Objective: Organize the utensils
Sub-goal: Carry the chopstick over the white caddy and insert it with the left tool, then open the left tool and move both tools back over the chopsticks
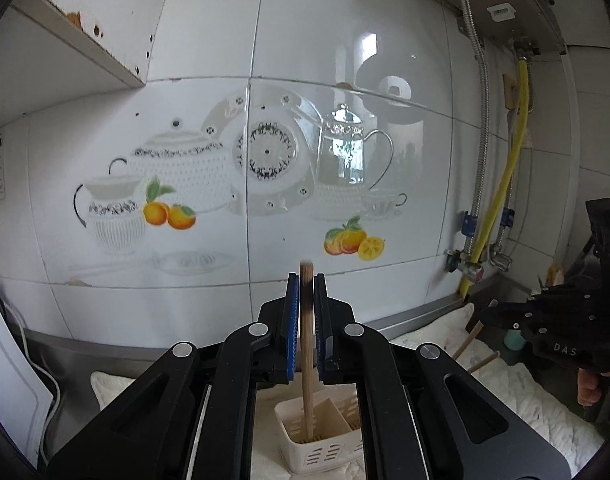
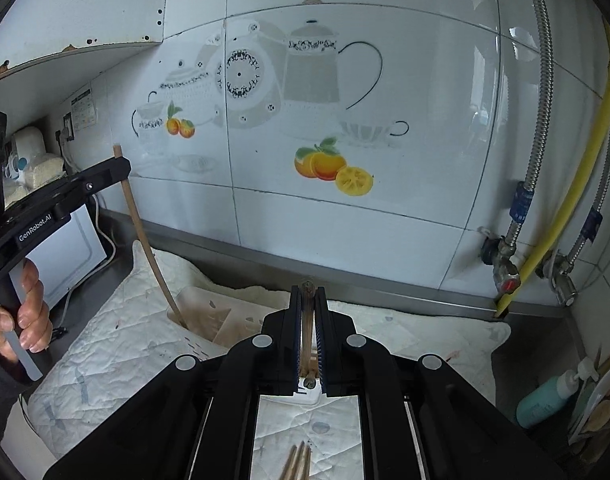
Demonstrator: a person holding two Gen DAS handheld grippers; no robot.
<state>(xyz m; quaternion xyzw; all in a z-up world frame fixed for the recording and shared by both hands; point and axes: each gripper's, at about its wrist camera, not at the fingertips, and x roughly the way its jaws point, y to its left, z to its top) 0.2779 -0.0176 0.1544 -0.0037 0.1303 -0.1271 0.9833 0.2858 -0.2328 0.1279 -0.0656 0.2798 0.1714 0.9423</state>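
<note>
Chopstick (image 1: 306,344) stands near-upright at lower centre of your left view, its tip down inside the white slotted holder (image 1: 325,446) on the quilted cloth (image 1: 517,384). Your left gripper (image 1: 305,280) is clamped narrowly on it. At frame right, your right gripper (image 1: 561,320) partly blocks the counter. In the right view, your right gripper (image 2: 307,292) pinches one more wooden stick (image 2: 307,332), jaws nearly closed. About three loose chopsticks (image 2: 299,462) lie at bottom centre. One teal bottle (image 2: 545,400) stands lower right.
</note>
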